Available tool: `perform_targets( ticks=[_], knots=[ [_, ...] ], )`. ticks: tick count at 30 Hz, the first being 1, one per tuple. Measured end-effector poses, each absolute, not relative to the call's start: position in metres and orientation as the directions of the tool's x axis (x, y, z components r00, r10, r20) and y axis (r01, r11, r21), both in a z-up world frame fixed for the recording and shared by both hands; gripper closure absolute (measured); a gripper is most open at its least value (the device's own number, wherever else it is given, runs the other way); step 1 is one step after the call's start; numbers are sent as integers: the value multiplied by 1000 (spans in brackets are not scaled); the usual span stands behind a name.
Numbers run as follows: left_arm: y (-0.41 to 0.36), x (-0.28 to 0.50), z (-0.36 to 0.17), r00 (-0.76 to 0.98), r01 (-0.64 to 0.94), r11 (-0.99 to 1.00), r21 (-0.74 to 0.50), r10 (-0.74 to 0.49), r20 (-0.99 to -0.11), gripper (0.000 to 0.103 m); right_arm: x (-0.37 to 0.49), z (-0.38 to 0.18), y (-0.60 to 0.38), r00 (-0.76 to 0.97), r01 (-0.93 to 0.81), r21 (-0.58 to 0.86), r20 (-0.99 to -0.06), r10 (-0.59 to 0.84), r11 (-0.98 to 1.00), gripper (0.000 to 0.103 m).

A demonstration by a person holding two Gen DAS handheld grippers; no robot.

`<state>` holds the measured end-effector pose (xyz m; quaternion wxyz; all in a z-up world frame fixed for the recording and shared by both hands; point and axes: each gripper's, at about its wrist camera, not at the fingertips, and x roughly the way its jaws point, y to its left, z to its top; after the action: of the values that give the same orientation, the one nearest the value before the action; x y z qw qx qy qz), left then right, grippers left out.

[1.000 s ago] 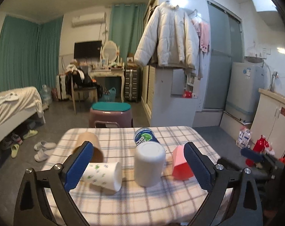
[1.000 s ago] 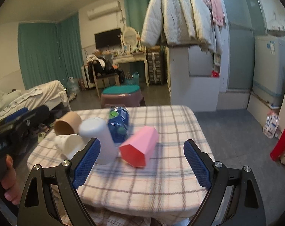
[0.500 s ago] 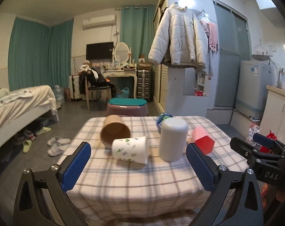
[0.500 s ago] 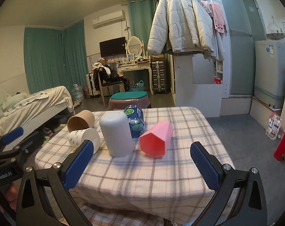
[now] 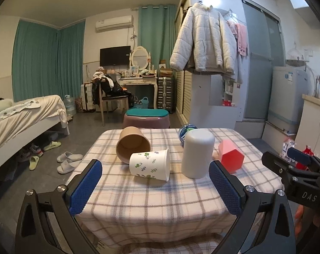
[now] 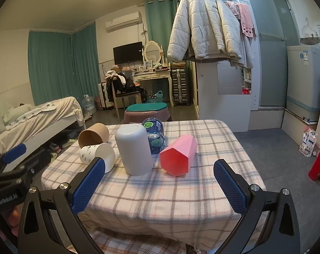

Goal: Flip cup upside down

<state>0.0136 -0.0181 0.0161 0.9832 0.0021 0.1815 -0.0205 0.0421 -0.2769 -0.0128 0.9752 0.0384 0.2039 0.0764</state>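
Observation:
A white cup (image 5: pixel 198 154) (image 6: pixel 134 149) stands upside down in the middle of the plaid table (image 5: pixel 151 199) (image 6: pixel 160 194). A leaf-printed paper cup (image 5: pixel 150 165) (image 6: pixel 98 155) and a brown paper cup (image 5: pixel 133 147) (image 6: pixel 93 134) lie on their sides to its left. A pink hexagonal cup (image 5: pixel 231 155) (image 6: pixel 178 157) lies on its side to its right. My left gripper (image 5: pixel 153 188) and right gripper (image 6: pixel 159 185) are both open and empty, held back before the table's near edge.
A blue water bottle (image 5: pixel 186 130) (image 6: pixel 154 135) lies behind the white cup. A purple stool with a teal seat (image 5: pixel 146 118) stands beyond the table. A bed (image 5: pixel 22 118) is at the left, a white cabinet (image 5: pixel 316 124) and a red bottle (image 6: pixel 319 160) at the right.
Both grippers have drawn back from the table, so the cups look smaller and farther. The cups lie as before.

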Motion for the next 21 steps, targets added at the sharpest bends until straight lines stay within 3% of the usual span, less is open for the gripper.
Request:
perform_targets(
  ticks=[21],
  knots=[
    [-20, 12, 16, 930, 49, 999, 11, -41, -365, 0, 38, -11, -278, 910, -122, 109, -384, 155, 987, 0]
  ],
)
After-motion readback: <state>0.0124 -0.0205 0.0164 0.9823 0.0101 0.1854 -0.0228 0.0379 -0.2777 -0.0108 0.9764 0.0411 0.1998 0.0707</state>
